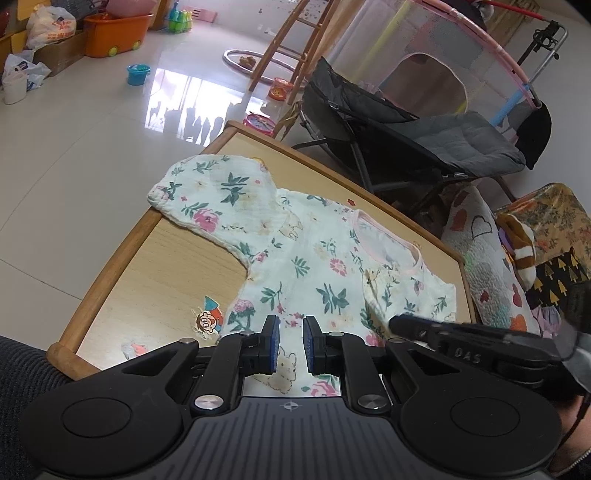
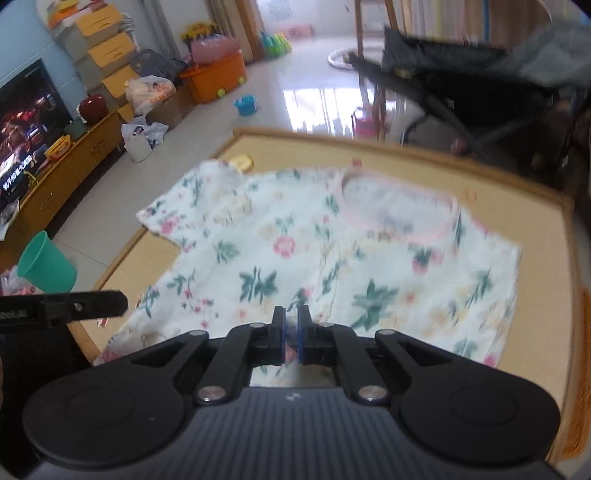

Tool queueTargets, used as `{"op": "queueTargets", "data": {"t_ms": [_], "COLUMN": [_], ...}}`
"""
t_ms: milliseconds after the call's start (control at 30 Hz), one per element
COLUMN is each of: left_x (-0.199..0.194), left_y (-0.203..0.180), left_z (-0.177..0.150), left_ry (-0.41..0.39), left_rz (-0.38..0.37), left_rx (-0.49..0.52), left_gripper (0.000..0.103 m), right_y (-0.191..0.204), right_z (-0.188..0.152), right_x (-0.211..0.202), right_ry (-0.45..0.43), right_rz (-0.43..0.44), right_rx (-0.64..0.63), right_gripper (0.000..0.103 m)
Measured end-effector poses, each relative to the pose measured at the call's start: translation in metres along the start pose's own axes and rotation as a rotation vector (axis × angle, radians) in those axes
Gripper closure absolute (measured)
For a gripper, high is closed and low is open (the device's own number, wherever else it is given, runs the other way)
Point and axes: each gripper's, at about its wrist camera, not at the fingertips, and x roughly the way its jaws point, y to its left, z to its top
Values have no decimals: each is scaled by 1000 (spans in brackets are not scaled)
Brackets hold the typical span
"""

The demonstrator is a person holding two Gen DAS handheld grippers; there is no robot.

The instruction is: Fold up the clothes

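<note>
crinkly floral muslin top [image 1: 295,258] flat on wooden table [image 1: 147,273]; left gripper [image 1: 291,334] slightly apart, right gripper [image 2: 291,332] pinching hem

left wrist: sits on left gripper [image 1: 291,325], tilted down across table [image 1: 122,280], close over floral top [image 1: 295,254]
right wrist: same setup, nearer the hem (blurred)
shared: top, table, orange bin [image 1: 116,35], each other's gripper
</note>
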Motion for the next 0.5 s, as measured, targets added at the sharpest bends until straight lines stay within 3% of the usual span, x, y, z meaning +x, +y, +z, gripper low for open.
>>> {"op": "queueTargets", "data": {"t_ms": [200, 367, 500], "left_x": [-1, -2, -2], "left_y": [6, 21, 35], "left_z": [11, 31, 51], "left_ry": [-22, -61, -84], "left_rz": [24, 39, 58], "left_rx": [-5, -64, -99], "left_gripper": [84, 84, 84], "right_y": [-19, -42, -64], "right_z": [-12, -28, -45], "right_x": [-22, -27, -21], "right_ry": [-73, -67, -26], "right_rz": [-10, -228, -255], "right_rx": [117, 115, 171], "right_gripper": [92, 86, 87]}}
